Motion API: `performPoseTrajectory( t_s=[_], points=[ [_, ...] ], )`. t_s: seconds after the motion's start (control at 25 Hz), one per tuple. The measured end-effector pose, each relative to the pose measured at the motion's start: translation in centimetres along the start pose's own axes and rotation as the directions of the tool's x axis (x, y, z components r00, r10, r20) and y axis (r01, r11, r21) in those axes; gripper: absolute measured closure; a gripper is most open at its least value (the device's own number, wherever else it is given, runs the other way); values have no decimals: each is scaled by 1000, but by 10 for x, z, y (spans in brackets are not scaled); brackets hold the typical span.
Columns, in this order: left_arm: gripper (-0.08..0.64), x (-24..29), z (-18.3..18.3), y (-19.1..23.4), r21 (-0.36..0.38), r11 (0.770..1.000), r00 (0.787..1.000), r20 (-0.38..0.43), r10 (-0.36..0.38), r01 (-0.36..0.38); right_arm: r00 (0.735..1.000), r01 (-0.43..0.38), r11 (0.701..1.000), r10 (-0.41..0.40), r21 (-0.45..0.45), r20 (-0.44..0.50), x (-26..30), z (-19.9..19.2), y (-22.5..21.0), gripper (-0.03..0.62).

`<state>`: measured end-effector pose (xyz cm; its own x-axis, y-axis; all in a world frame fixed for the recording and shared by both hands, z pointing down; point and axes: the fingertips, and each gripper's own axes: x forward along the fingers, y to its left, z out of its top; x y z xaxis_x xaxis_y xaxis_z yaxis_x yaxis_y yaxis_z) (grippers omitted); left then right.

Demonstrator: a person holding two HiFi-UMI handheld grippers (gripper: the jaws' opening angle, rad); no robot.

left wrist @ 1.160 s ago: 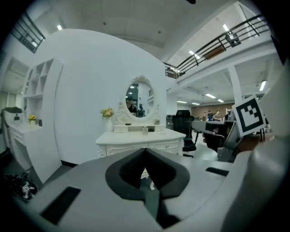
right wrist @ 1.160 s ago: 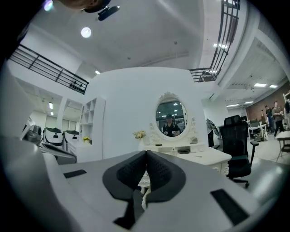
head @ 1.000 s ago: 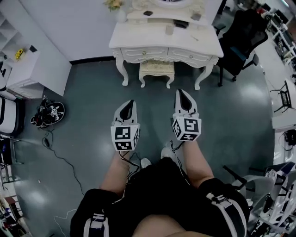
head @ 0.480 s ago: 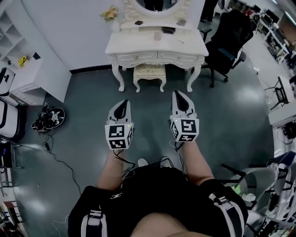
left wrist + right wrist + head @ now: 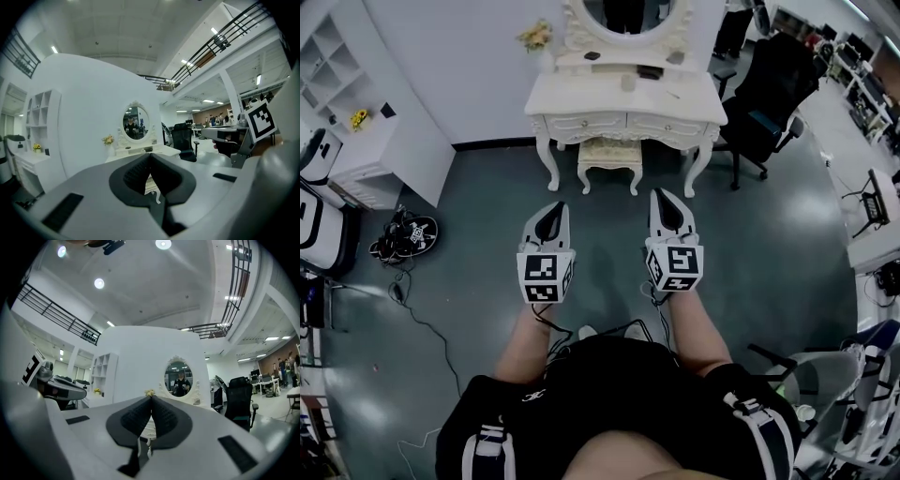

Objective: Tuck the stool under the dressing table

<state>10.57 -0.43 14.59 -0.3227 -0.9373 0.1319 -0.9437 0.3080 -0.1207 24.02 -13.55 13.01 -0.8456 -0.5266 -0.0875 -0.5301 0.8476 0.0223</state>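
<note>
The cream stool [image 5: 611,153] sits tucked between the legs of the white dressing table [image 5: 623,97], its front half showing below the drawers. An oval mirror [image 5: 625,13] stands on the table against the wall. My left gripper [image 5: 553,212] and right gripper [image 5: 667,200] hover side by side over the floor, well back from the stool, both shut and empty. In the left gripper view the left gripper [image 5: 150,157] points at the dressing table [image 5: 140,152] with its mirror [image 5: 133,123]. The right gripper [image 5: 151,399] faces the same mirror [image 5: 179,377].
A black office chair [image 5: 773,89] stands right of the table. A white shelf unit [image 5: 370,141] lines the left wall, with a small drone [image 5: 405,234] and a cable [image 5: 422,319] on the floor. Desks [image 5: 872,202] run along the right side.
Both grippers have drawn back from the stool and risen a little, staying shut. The stool and table look smaller and farther off than a second ago.
</note>
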Motion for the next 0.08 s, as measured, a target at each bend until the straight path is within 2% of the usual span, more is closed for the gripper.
performPoseTrajectory(
  t_s=[0.08],
  points=[
    [541,-3,5,-4,13,1000,1000,19,0,-1,1000,-10,1000,10,-6,1,-1,0,2,577]
  ],
)
